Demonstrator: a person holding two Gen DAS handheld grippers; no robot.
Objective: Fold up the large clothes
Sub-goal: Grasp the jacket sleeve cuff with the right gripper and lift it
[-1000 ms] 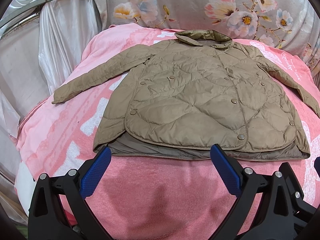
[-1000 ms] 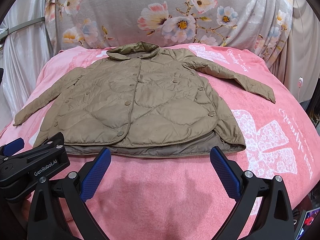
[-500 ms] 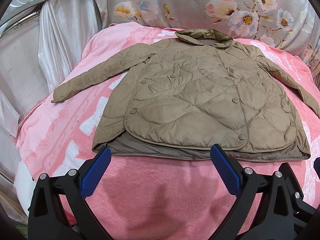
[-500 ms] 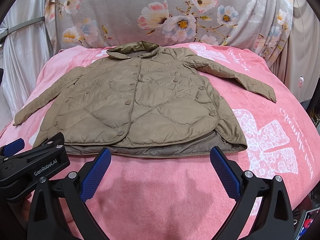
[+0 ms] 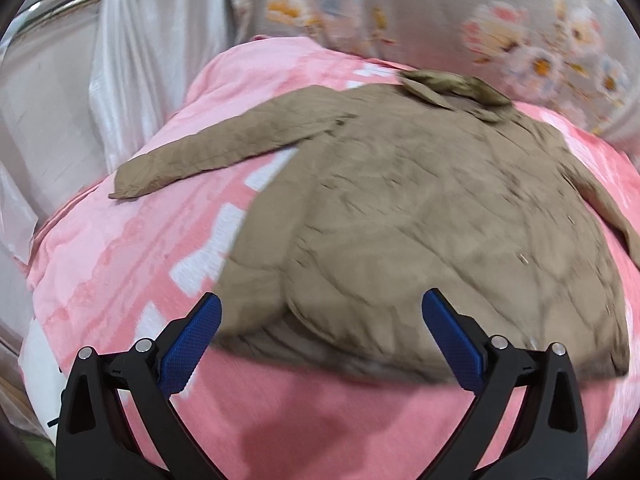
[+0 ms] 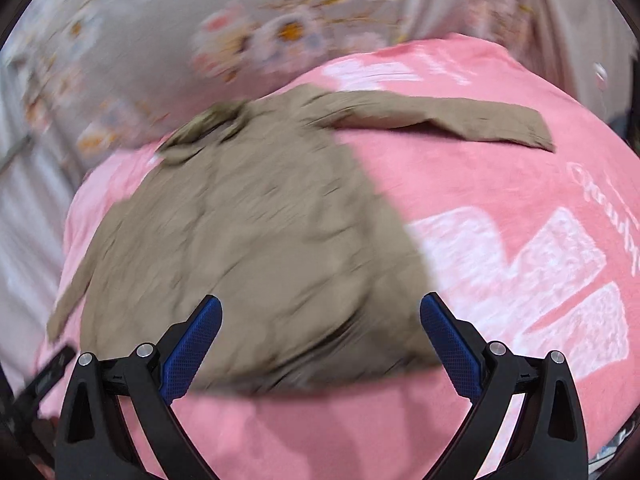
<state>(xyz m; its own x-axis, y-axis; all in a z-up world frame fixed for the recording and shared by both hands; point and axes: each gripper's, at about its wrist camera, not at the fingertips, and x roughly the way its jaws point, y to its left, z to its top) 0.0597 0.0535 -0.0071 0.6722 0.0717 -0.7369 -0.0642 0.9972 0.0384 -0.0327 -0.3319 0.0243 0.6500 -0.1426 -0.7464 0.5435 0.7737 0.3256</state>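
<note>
A tan quilted jacket (image 5: 420, 216) lies flat, front up, on a pink blanket (image 5: 132, 248), collar at the far end and both sleeves spread out. My left gripper (image 5: 320, 312) is open and empty, over the jacket's lower left hem. The left sleeve (image 5: 208, 156) stretches out to the left. In the right wrist view the jacket (image 6: 248, 248) is blurred; my right gripper (image 6: 320, 312) is open and empty over its lower right hem. The right sleeve (image 6: 448, 120) stretches to the right.
The pink blanket (image 6: 500, 208) with white patterns covers the whole bed. A floral grey fabric (image 5: 440, 12) backs the far side. White satin curtains (image 5: 120, 72) hang at the left. The other gripper's black body (image 6: 36, 384) shows at the lower left of the right wrist view.
Both grippers have moved forward towards the jacket's hem and swung outwards, left to the left and right to the right. Both views are now motion-blurred. The jacket has not moved.
</note>
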